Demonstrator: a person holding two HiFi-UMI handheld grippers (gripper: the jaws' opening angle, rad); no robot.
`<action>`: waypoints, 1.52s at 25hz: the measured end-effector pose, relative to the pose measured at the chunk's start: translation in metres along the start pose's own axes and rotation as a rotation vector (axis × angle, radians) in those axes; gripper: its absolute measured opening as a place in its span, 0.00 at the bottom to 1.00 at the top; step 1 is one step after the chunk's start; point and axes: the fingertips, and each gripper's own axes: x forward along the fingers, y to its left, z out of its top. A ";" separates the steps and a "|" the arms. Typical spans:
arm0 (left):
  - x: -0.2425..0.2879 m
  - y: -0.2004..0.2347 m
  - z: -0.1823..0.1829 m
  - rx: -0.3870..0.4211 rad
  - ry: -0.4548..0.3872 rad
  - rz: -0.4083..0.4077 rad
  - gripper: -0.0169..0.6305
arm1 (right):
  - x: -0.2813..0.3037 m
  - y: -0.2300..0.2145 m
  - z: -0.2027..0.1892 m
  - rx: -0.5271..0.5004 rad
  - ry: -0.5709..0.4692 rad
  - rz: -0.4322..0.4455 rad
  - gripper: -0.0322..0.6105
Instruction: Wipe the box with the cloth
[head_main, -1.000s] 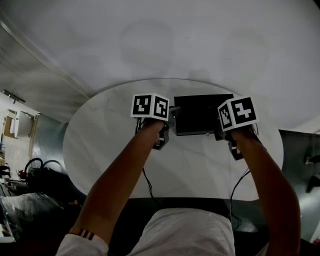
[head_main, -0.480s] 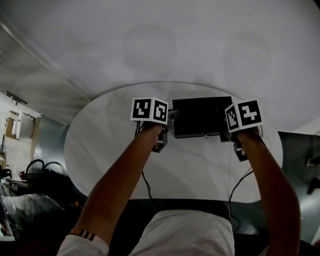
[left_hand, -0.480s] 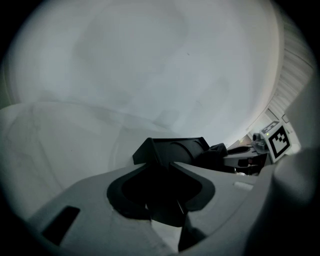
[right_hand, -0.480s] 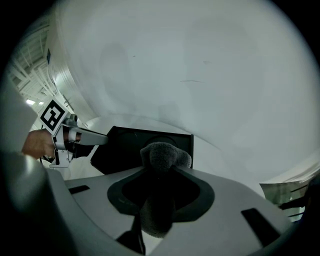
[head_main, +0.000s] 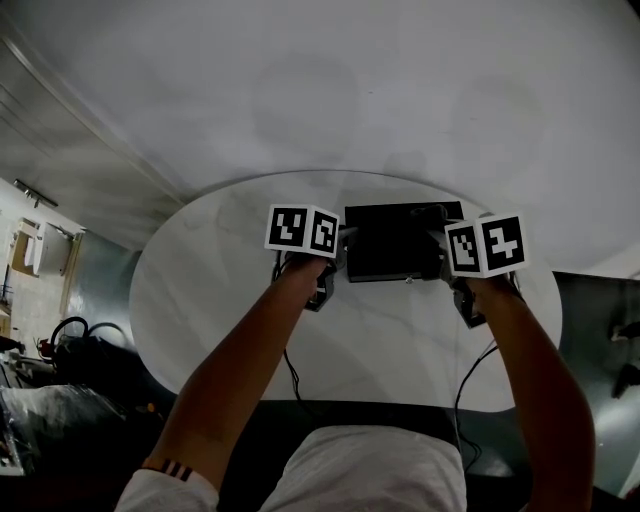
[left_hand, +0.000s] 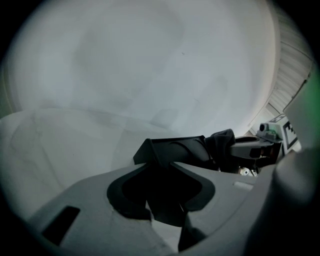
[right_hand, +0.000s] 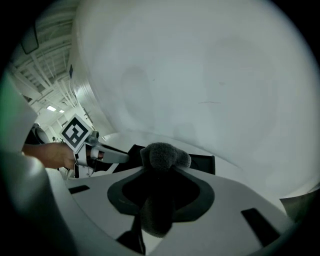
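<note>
Both forearms (head_main: 240, 370) reach out from the bottom of the head view, angled down toward the far edge of the white oval table (head_main: 220, 285). There is 1 at each short end of the black box (head_main: 392, 240), which lies flat near that far edge, slightly right of the middle. The left gripper (head_main: 343, 240) is at the box's left end and the right gripper (head_main: 442, 238) at its right end. In this view the marker cubes (head_main: 302, 229) cover the jaws.

The left gripper view shows its 2 jaws clamped on the box's near corner. The right gripper view shows its jaws pinched on the grey cloth (right_hand: 162, 156), whose bunched tip stands over the box. Whether it touches cannot be told. The left hand (right_hand: 50, 155) appears beyond.
</note>
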 end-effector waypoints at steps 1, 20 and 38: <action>-0.001 -0.001 0.000 0.010 -0.001 0.005 0.21 | 0.000 0.002 0.001 0.007 -0.010 0.009 0.20; -0.089 -0.076 0.070 0.217 -0.354 -0.045 0.10 | -0.040 0.040 0.063 -0.051 -0.233 0.193 0.20; -0.198 -0.219 0.069 0.657 -0.930 -0.202 0.05 | -0.200 0.083 0.073 -0.358 -0.865 0.390 0.20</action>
